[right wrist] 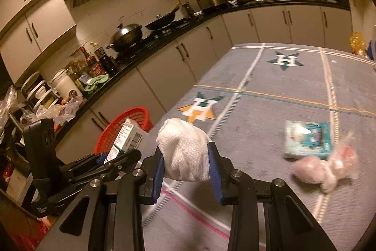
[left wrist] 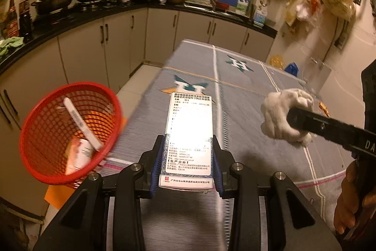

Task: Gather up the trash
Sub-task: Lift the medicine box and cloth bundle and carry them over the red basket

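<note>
Red mesh basket (left wrist: 70, 131), beside the table's left edge: holds a white stick-shaped item (left wrist: 82, 124), a small white-and-orange packet (left wrist: 78, 154) and something orange at the bottom, not identifiable

Left gripper (left wrist: 186, 168): raised over the grey cloth (left wrist: 246, 91) near the basket, pointing along the table; jaws narrowed on a white printed carton (left wrist: 189, 135), pads pressed to both its long sides, the carton jutting forward. In the right wrist view the carton (right wrist: 127, 135) sits in front of the basket (right wrist: 127, 124)

Right gripper (right wrist: 185, 164): level over the cloth (right wrist: 270, 77), to the right of the left gripper (right wrist: 112, 157); jaws part-way in, pinching a white gauze wad (right wrist: 183, 149) that bulges above the fingers

Cloth, right side: teal-and-white packet (right wrist: 307, 140) lying flat, a crumpled pink plastic bag (right wrist: 326, 166) touching its near edge; both blurred
</note>
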### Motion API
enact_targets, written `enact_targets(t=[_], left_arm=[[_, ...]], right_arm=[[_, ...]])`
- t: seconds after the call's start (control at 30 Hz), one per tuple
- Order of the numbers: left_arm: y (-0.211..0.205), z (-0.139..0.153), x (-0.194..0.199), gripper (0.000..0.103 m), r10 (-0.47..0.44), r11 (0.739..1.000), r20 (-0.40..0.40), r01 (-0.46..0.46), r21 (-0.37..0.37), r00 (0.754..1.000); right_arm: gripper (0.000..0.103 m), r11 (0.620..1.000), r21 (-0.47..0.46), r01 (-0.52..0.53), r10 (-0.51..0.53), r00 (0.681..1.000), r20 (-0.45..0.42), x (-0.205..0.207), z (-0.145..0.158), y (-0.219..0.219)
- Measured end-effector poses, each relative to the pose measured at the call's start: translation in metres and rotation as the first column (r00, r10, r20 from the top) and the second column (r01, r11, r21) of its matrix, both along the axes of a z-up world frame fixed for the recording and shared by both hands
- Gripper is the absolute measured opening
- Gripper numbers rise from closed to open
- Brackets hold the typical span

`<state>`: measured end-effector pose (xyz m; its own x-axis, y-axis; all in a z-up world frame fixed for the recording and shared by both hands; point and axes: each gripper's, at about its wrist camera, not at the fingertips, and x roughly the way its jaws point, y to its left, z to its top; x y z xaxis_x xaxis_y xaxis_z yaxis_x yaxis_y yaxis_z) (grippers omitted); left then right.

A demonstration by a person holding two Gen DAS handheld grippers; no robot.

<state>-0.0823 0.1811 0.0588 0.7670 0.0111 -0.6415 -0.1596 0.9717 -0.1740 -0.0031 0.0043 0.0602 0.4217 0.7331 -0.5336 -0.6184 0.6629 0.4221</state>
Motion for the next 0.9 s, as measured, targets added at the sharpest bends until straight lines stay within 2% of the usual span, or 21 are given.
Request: enact_targets(t=[0.4, 0.63, 0.9], left_arm=[[0.095, 0.01, -0.026, 0.035, 0.178, 0.984, 0.048, -0.177, -0.02, 0.983], [0.145, -0.006, -0.035, 0.035, 0.269, 0.962, 0.014, -0.269, -0.043, 0.963], [0.164, -0.026, -0.036, 0.035, 0.295, 0.954, -0.018, -0.295, -0.055, 0.955]], right_arm=[[0.038, 0.995, -0.008, -0.099, 0.099, 0.995, -0.015, -0.005, 0.013, 0.079], [0.038, 0.987, -0.012, -0.162, 0.161, 0.986, -0.032, -0.007, 0.016, 0.131], [0.038, 0.977, -0.037, -0.209, 0.206, 0.977, -0.058, -0.005, 0.004, 0.182]])
